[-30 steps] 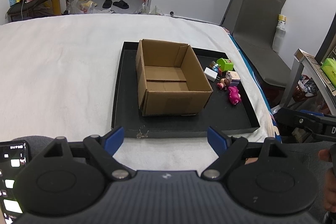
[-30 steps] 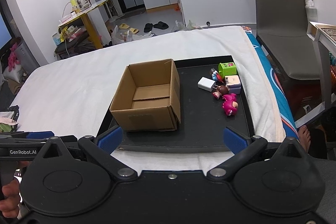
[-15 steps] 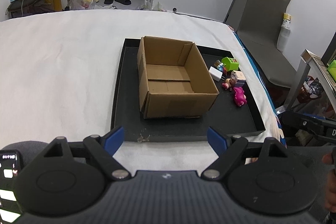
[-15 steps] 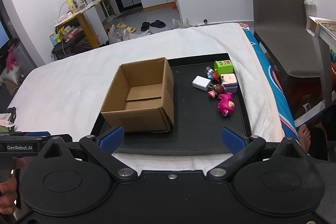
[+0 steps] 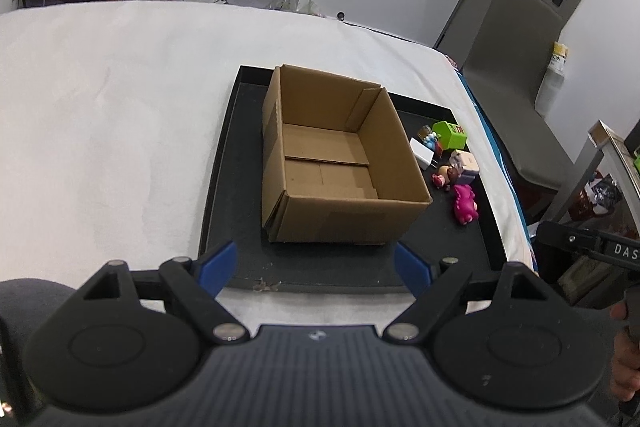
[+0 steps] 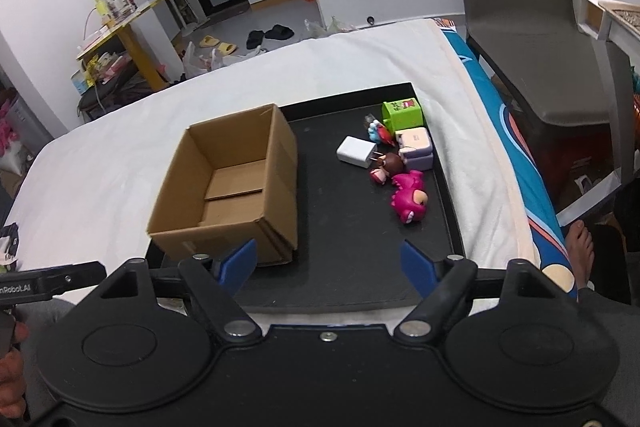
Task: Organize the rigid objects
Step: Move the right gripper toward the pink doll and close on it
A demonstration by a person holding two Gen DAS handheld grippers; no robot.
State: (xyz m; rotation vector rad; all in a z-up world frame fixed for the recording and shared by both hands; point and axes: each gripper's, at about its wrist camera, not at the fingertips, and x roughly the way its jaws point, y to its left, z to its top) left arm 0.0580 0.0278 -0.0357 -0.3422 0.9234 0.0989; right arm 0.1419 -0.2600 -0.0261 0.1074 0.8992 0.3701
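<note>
We look down from behind each pair of tongs, slanting forward over the bed's near edge. Our left view sits left of the cardboard box [image 5: 340, 163], our right view further right; both share the black tray [image 6: 360, 267] and toys.

Right tool [image 6: 330, 267] narrower, nearer tray [image 6: 448, 219]

A grey upholstered chair [image 6: 532, 27] stood beside the right edge of the white-covered bed [image 6: 120, 155]. Beyond the bed's far edge, two black slippers [image 6: 270, 34] and two yellow slippers [image 6: 218, 43] lay on the pale floor near white plastic bags [image 6: 208, 61]. A yellow-legged side table [image 6: 128, 23] carried bottles and clutter by the left wall.
</note>
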